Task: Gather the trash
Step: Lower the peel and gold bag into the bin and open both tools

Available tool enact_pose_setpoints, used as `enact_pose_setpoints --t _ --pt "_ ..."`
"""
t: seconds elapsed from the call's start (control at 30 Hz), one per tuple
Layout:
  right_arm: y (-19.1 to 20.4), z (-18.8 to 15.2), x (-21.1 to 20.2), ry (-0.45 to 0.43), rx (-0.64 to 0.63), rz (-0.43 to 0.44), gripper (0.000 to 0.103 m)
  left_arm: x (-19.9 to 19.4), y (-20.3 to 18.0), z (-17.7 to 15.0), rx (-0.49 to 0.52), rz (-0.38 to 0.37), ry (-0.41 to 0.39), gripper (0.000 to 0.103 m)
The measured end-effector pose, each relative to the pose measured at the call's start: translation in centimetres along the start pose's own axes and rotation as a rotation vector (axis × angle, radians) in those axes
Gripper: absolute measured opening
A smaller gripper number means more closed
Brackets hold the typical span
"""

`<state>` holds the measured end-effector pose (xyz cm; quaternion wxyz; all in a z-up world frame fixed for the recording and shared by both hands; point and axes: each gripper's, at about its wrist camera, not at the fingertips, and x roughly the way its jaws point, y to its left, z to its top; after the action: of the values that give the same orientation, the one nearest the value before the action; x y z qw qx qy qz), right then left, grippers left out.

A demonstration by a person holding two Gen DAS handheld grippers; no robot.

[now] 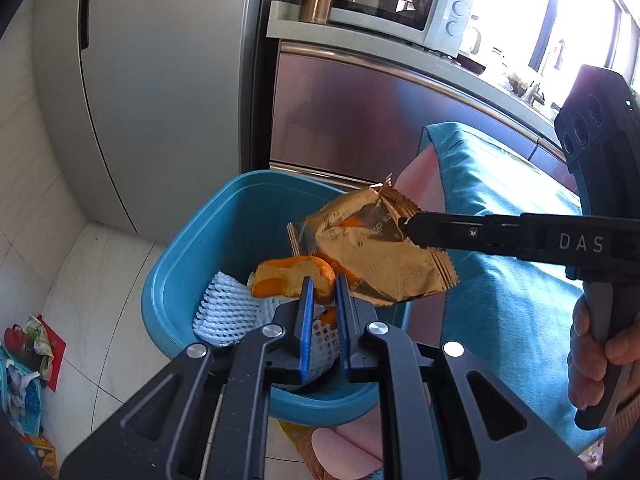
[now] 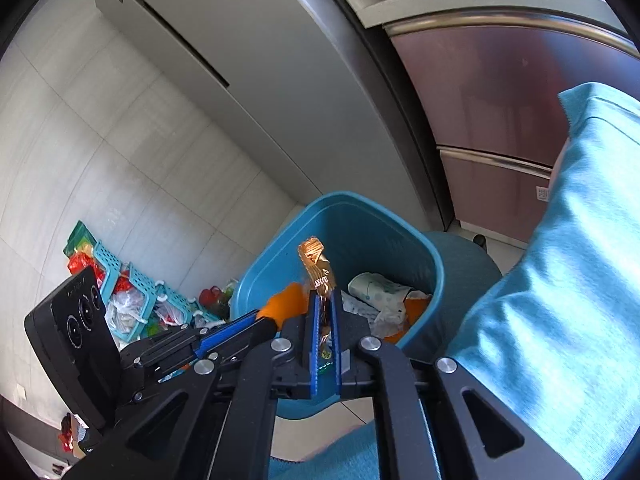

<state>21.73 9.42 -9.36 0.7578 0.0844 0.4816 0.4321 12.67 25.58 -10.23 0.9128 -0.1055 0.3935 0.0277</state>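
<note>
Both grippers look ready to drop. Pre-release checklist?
1. Left gripper shut on orange peel: ok.
2. Right gripper shut on gold wrapper: ok.
3. Peel above the bin opening: ok.
4. Wrapper above the opening: mostly ok; whether its corner nearest the teal cloth clears the rim, cannot tell.
5. Room in bin: ok, foam net and other trash sit low.
6. Grippers apart from each other: ok.

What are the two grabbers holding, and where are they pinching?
Left gripper pinches an orange peel at its near edge. Right gripper pinches a gold wrapper by one edge, above the blue bin.
</note>
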Motion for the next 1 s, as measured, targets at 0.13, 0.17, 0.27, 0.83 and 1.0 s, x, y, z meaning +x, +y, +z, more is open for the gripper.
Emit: enact_pose_setpoints --t 0.13,0.17,0.27,0.83,1.0 --pt "0.1 0.1 1.2 0.026 -0.002 -0.014 0.008 0.9 0.3 -0.1 -0.013 0.011 0.017 0.012" --pt "0.0 0.1 1.4 0.03 0.0 -0.018 0.008 1.2 0.3 -0.1 -0.015 0.009 0.021 0.012" --pt "0.1 -0.2 1.7 0.039 0.006 -0.026 0.008 2.0 0.4 -0.1 -0.023 0.01 0.035 0.013" --pt "-0.1 -2.6 -3.6 -0.074 -0.058 -0.063 0.04 -1.4 -0.2 -1.0 -0.012 -0.009 -0.063 0.057" --pt "-0.4 -4.7 -8.1 -0.183 -0.078 -0.109 0.057 -4.7 -1.7 -1.7 0.03 -0.029 -0.15 0.079"
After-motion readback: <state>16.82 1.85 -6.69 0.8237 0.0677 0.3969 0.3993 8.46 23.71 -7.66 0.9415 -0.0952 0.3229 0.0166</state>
